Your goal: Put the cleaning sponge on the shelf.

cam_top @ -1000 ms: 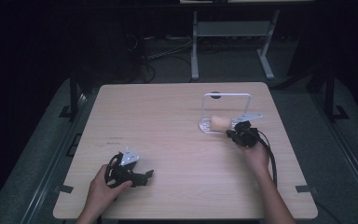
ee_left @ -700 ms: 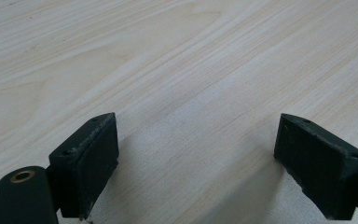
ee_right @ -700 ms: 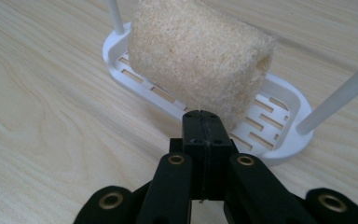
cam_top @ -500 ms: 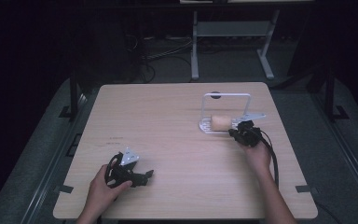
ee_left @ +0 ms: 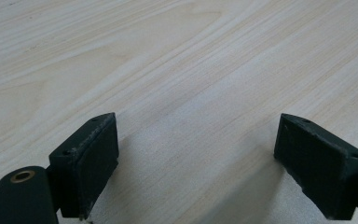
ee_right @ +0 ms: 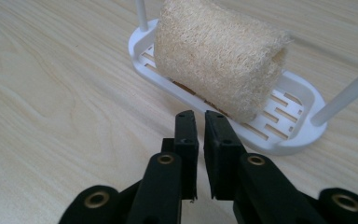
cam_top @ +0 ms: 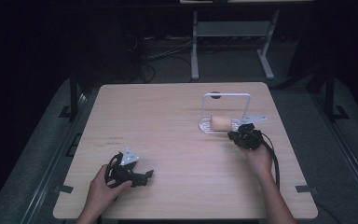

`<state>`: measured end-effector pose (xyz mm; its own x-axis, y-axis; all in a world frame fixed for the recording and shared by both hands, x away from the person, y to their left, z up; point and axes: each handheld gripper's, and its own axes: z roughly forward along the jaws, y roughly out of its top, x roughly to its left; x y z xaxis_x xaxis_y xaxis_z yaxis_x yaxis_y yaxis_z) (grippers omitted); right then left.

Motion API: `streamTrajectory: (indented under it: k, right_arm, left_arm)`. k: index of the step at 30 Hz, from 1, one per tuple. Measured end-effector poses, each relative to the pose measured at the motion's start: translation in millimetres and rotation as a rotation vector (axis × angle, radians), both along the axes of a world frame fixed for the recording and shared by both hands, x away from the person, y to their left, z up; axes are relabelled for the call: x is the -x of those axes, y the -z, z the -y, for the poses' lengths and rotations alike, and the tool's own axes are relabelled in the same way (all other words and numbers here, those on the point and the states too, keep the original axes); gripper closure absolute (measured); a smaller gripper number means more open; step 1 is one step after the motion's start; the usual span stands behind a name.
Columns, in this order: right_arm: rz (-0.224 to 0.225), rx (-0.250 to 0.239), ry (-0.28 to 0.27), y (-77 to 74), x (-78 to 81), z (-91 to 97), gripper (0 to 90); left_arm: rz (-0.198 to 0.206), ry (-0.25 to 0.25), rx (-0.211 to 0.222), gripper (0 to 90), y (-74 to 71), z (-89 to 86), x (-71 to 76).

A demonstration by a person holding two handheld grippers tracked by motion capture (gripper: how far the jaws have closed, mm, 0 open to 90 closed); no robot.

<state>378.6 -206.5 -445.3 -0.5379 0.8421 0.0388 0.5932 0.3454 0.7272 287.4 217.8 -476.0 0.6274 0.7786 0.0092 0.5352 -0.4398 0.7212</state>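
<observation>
- The right tool (ee_right: 199,122) sits just short of the rack (ee_right: 294,140), its jaws nearly together with a thin slit between them and nothing in it; they have just been opening a little.
- The sponge (ee_right: 219,56) stands on the rack's slotted base straight ahead of that tool, close to its tips but apart from them.
- The rack's white posts rise beyond and beside the sponge.
- The left tool (ee_left: 198,163) rests low on the bench (ee_left: 168,70), well apart from the rack, jaws wide apart and empty.
</observation>
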Motion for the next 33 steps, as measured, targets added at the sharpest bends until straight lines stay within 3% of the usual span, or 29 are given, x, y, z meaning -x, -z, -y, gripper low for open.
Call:
streamTrajectory:
  k: [11,21,24,33]
  right_arm:
    - [0.021,0.003,0.029,-8.0,11.5,6.2,43.7]
    - [0.016,-0.009,0.025,-9.2,23.9,7.8,20.0]
    - [0.011,-0.022,0.022,-8.8,28.4,8.7,14.5]
    - [0.017,-0.021,0.022,-4.2,47.8,15.7,10.8]
  left_arm:
    - [0.0,0.0,0.0,13.1,0.0,0.0,0.0]
    - [0.0,0.0,0.0,13.1,0.0,0.0,0.0]
    - [0.0,-0.001,0.001,13.1,0.1,0.1,0.0]
    - [0.0,0.0,0.0,13.1,0.0,0.0,0.0]
